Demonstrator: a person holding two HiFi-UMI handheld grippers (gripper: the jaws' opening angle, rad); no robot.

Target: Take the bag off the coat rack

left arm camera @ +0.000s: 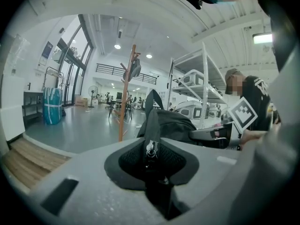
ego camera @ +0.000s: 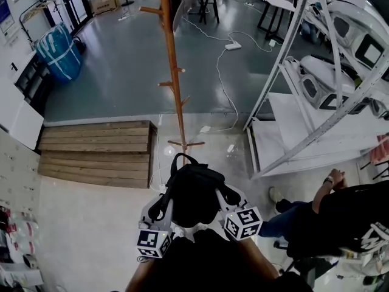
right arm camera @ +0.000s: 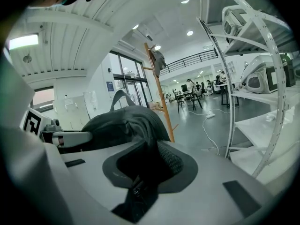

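A black bag (ego camera: 191, 193) hangs in the air between my two grippers, off the wooden coat rack (ego camera: 173, 66), which stands on the floor just beyond it. My left gripper (ego camera: 163, 207) is shut on the bag's left side, and the left gripper view shows zipped black fabric (left arm camera: 151, 149) pinched in the jaws. My right gripper (ego camera: 226, 194) is shut on the right side, with bunched fabric (right arm camera: 140, 172) between its jaws. The bag's top loop (ego camera: 182, 159) stands free. A grey item (left arm camera: 135, 69) still hangs at the rack's top.
A low wooden step platform (ego camera: 97, 151) lies to the left of the rack. White metal shelving (ego camera: 316, 90) stands at the right, with a person in dark clothes (ego camera: 340, 218) below it. A cable and power strip (ego camera: 233, 45) lie on the grey floor. A blue wrapped bundle (ego camera: 59, 52) stands far left.
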